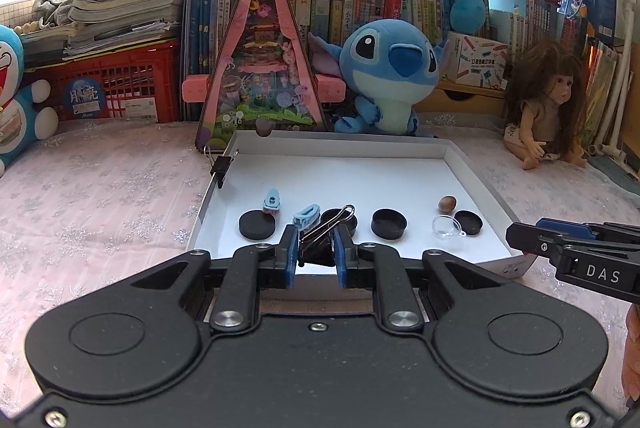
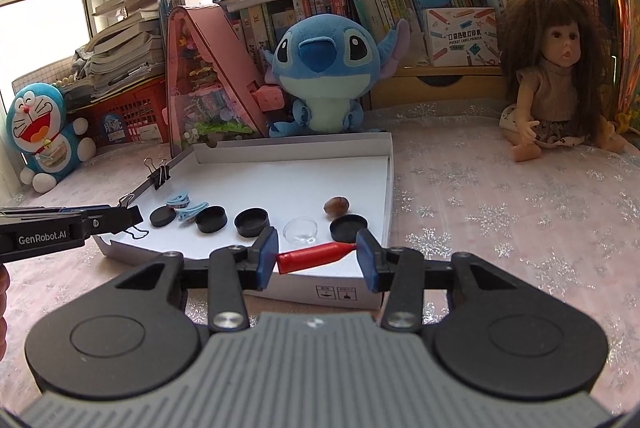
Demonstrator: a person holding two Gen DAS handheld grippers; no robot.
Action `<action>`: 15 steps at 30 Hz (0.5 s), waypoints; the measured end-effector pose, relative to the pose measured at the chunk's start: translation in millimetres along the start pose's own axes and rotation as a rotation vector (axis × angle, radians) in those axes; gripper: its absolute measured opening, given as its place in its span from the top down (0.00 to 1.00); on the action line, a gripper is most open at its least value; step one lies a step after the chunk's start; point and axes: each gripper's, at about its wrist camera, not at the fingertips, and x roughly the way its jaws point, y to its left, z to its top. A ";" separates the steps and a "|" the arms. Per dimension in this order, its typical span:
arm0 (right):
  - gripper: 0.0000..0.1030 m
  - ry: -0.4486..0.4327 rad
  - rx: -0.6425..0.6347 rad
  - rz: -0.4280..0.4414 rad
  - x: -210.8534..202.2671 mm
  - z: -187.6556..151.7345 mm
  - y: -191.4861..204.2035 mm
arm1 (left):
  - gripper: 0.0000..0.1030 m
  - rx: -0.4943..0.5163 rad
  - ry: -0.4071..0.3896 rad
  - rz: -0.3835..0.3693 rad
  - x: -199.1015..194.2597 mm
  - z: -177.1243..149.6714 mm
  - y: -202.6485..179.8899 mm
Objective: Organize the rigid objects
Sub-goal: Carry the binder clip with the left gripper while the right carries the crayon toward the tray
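Lying crosswise between your right claw's (image 2: 317, 255) blue pads is a red crayon-like stick (image 2: 316, 256): its long axis runs pad to pad, blunt end against the left pad, tapered tip against the right one, so the claw is clamped on it end to end. It is glossy red, thick at the base and narrowing to a point, and it hangs just above the near wall of the white cardboard tray (image 2: 348, 298).

Your left claw (image 1: 316, 248) is pressed together on a black binder clip (image 1: 318, 244), whose silver wire handles (image 1: 334, 218) slant up and away to the right, out over the tray's near edge (image 1: 516, 264).

Inside the tray, a row runs across the near part: a black disc (image 1: 256, 224), two pale blue clips (image 1: 272, 202), two black caps (image 1: 389, 224) open side up, a clear dome lid (image 1: 446, 227), another black cap (image 1: 469, 222) and a brown nut (image 1: 447, 204) just behind. A second binder clip (image 1: 220, 164) grips the tray's left wall. The tray sits on a pink snowflake-patterned surface (image 1: 100, 196).
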 end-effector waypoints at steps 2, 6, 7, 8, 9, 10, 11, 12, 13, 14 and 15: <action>0.54 0.000 0.005 -0.002 1.1 0.6 -0.4 | 0.83 -0.005 0.001 0.000 2.2 1.7 0.9; 0.54 0.000 0.014 -0.003 2.7 1.6 -0.8 | 0.83 -0.020 0.004 0.000 6.3 4.2 4.1; 0.54 0.000 0.015 -0.003 3.4 2.2 -0.8 | 0.83 -0.021 0.003 0.001 6.9 4.8 4.4; 0.54 0.000 0.017 -0.003 3.8 2.6 -0.7 | 0.83 -0.024 0.003 0.002 7.8 4.9 5.1; 0.54 0.001 0.018 -0.003 4.3 3.2 -0.5 | 0.83 -0.025 0.002 0.002 8.6 5.2 5.7; 0.54 0.000 0.020 -0.003 4.9 3.7 -0.4 | 0.83 -0.025 0.002 0.002 9.5 5.5 6.1; 0.54 0.000 0.020 -0.003 5.4 4.4 -0.1 | 0.83 -0.026 0.002 0.003 10.3 5.8 6.5; 0.54 -0.001 0.021 -0.003 5.9 5.1 0.0 | 0.83 -0.028 0.003 0.004 11.2 5.9 6.7; 0.54 -0.002 0.022 -0.002 6.3 5.7 0.3 | 0.83 -0.030 0.004 0.004 11.8 5.8 7.0; 0.54 -0.003 0.024 -0.001 7.0 6.8 0.5 | 0.83 -0.032 0.006 0.004 13.0 6.0 7.0; 0.54 -0.005 0.025 0.000 7.4 7.3 0.9 | 0.83 -0.033 0.007 0.004 13.9 6.1 7.2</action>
